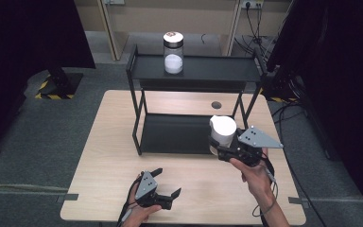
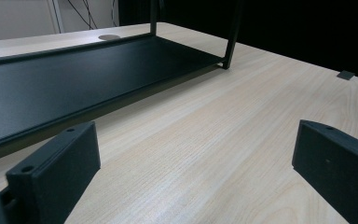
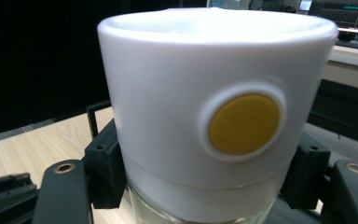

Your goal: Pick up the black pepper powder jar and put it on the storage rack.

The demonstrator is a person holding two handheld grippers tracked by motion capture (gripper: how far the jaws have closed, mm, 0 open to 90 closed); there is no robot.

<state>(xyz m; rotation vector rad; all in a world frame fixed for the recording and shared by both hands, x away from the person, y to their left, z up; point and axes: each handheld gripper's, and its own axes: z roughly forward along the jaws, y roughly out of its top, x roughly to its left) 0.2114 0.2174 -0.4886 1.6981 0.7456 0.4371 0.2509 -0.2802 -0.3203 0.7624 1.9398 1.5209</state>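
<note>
A jar with a wide white lid (image 1: 222,130) hangs just above the table's right side, beside the right end of the black rack's lower shelf (image 1: 175,135). My right gripper (image 1: 220,149) is shut on it below the lid. In the right gripper view the white lid (image 3: 214,116) looms close with a yellow round button (image 3: 244,124) on its side, and the black pads (image 3: 106,168) press the clear body underneath. My left gripper (image 1: 168,182) rests near the table's front edge, open with nothing between its jaws (image 2: 196,177).
A second clear jar with white contents (image 1: 173,53) stands on the rack's top shelf (image 1: 208,71). The lower shelf (image 2: 51,93) is bare. A round cable hole (image 1: 216,105) sits in the wooden table (image 1: 113,142) behind the rack. Cables trail on the floor at right.
</note>
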